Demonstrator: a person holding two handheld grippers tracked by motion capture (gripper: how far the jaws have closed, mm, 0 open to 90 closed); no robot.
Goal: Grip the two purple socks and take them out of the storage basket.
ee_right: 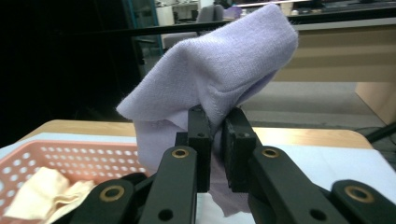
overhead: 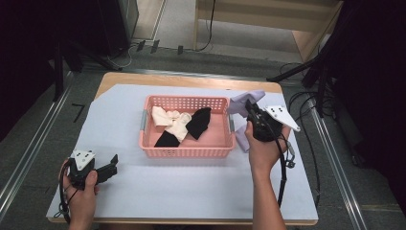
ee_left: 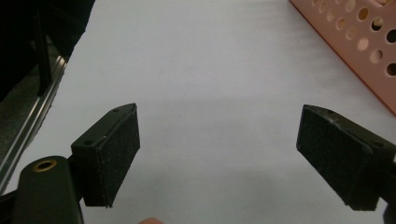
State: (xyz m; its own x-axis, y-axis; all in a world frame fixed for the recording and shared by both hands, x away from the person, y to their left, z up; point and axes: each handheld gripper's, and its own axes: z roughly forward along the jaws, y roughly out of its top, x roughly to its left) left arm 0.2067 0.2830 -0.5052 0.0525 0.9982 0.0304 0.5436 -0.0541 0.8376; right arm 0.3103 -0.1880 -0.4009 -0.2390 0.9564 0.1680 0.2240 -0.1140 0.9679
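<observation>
while lifted, gripper (ee_right: 217, 140) pinches lilac sock (ee_right: 210, 79)

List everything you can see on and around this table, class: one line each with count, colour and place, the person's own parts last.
basket: one, pink, middle of the table.
cream sock: one, in the basket, left part.
black socks: two, in the basket, beside and under the cream one.
lilac sock: one, lifted just right of the basket.
table cover: one, pale, over the wooden table.
left hand-held gripper: black, open, low at front left.
right hand-held gripper: black, clamped on the lilac sock.
</observation>
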